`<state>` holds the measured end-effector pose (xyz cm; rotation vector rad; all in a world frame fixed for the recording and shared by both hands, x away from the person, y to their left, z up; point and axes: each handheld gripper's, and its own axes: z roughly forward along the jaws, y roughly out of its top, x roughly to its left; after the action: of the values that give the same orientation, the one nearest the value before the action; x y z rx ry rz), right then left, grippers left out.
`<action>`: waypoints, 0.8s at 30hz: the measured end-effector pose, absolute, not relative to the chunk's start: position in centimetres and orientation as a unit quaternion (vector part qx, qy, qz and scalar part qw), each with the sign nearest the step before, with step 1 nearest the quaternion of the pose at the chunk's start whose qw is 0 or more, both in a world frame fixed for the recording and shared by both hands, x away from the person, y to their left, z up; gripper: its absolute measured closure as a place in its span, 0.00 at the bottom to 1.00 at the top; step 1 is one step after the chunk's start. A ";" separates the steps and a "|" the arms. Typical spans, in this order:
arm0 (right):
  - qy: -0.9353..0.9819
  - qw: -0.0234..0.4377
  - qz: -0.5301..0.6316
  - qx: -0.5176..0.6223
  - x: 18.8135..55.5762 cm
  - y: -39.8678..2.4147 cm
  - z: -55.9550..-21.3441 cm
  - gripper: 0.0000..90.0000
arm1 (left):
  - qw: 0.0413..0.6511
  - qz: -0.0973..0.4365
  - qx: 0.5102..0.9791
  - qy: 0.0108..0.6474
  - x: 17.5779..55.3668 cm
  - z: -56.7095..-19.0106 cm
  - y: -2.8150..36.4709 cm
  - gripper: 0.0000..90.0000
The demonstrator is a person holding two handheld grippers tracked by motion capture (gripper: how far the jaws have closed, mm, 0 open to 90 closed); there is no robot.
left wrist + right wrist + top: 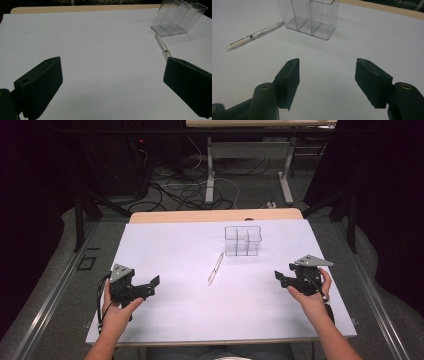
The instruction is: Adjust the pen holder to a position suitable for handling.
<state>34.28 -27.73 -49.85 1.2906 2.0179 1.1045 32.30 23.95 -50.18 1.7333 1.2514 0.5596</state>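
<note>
A white pen [216, 268] lies on the white table cover [175, 250], just in front of a clear plastic holder [243, 240] with several compartments. The holder stands upright and empty. My left gripper [152, 285] hovers over the front left of the table, open, pointing toward the pen. In the left gripper view the jaws [112, 65] stand wide apart with nothing between them, and the pen [162, 46] and the holder [178, 18] lie ahead to the right. My right gripper [278, 277] is at the front right, open and empty. From the right gripper [328, 63] the pen [254, 35] lies far left and the holder [312, 15] ahead.
The wooden table edge [215, 215] shows past the white cover. Beyond it are floor cables [185, 195] and the legs of another table [210, 170]. Bare white surface lies between the two grippers and the pen.
</note>
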 end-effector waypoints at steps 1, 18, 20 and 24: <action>0.743 0.252 0.404 0.471 34.4 -27.6 -49.7 0.40 | 0.451 0.228 0.699 0.506 32.3 -50.2 23.9 0.03; 0.793 0.262 0.372 0.405 36.6 -24.6 -48.4 0.47 | 0.451 0.230 0.691 0.516 31.5 -50.2 24.3 0.03; 0.808 0.264 0.364 0.381 37.1 -24.1 -47.7 0.52 | 0.452 0.229 0.690 0.517 31.5 -50.3 24.2 0.03; 0.823 0.260 0.350 0.365 37.7 -23.6 -47.0 0.53 | 0.452 0.229 0.690 0.516 31.5 -50.3 24.2 0.03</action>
<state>37.69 -23.56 -47.00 0.9895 2.2286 0.9483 31.53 24.25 -50.32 1.7050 1.2753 0.5664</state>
